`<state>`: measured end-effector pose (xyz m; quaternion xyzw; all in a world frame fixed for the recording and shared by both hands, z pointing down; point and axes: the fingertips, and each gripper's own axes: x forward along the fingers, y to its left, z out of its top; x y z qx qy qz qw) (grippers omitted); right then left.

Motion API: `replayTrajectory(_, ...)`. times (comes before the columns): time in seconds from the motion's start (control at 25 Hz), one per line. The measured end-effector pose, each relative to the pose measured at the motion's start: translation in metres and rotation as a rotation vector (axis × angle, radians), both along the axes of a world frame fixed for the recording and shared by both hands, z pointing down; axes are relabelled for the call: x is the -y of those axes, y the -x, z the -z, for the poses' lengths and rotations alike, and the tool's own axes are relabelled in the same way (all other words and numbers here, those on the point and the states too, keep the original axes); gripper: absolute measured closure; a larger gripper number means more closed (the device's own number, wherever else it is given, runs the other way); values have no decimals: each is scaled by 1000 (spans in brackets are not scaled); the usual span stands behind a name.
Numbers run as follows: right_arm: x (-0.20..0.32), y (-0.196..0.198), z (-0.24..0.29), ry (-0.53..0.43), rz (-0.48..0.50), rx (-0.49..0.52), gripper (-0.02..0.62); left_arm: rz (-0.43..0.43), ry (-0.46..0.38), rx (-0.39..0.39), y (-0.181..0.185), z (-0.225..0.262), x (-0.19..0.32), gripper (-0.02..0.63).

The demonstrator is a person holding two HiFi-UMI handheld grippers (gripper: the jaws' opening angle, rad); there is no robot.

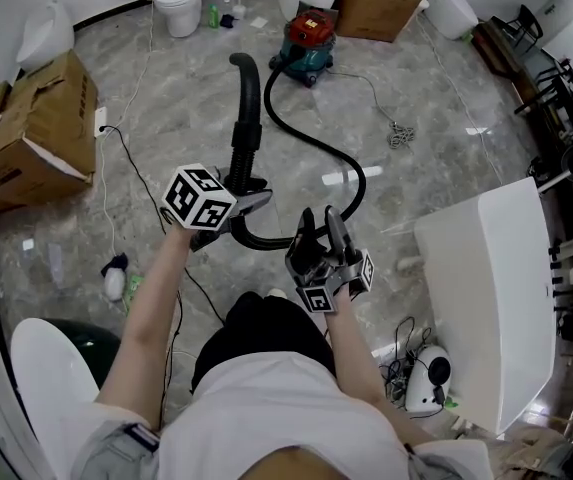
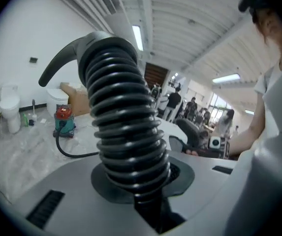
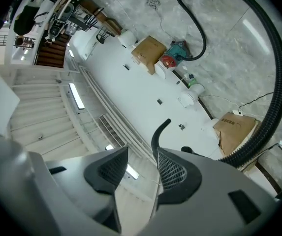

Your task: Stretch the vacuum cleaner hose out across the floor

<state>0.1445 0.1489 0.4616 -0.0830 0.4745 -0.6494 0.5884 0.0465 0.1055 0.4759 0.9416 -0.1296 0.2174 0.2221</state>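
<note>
We are holding the ribbed hose (image 1: 249, 118) in the clamped left gripper (image 1: 249, 200) at frame centre, its loop trailing up to the vacuum (image 1: 306, 36). The right gripper (image 3: 141, 166) is hanging open, empty. We are judging it light and springy, best gripped on the ribs.

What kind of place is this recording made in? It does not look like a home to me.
Probably a showroom or storeroom for bathroom fittings, though I cannot be sure. Several toilets stand loose on a polished stone-look floor, cardboard boxes sit among them, and a canister vacuum cleaner is out.
</note>
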Motion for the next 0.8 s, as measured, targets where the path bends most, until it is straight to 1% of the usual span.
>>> replayTrajectory(0.08, -3, 1, 2, -14, 4, -30, 408, -98, -47, 125, -7, -20, -19, 509)
replayTrajectory(0.16, -4, 3, 7, -38, 7, -115, 408, -208, -75, 226, -11, -39, -41, 509)
replayTrajectory(0.24, -1, 5, 12, -57, 3, -244, 408, -315, -85, 296, -12, -56, -61, 509)
replayTrajectory(0.32, 2, 5, 12, -64, -2, -356, 408, -395, -83, 342, -11, -72, -78, 509)
replayTrajectory(0.36, 4, 2, 10, -58, -13, -383, 408, -423, -80, 365, -10, -80, -85, 509)
replayTrajectory(0.4, 4, -4, 8, -45, -33, -387, 408, -443, -78, 392, -8, -88, -90, 509)
replayTrajectory(0.48, 3, -22, 0, -2, -97, -341, 408, -464, -73, 458, -2, -107, -97, 509)
replayTrajectory(0.56, 0, -40, -10, 42, -154, -284, 408, -463, -53, 508, 8, -124, -103, 509)
replayTrajectory(0.68, -5, -57, -19, 78, -200, -263, 408, -425, -6, 524, 21, -137, -107, 509)
replayTrajectory(0.8, -8, -64, -24, 94, -220, -246, 408, -349, 29, 530, 30, -145, -104, 509)
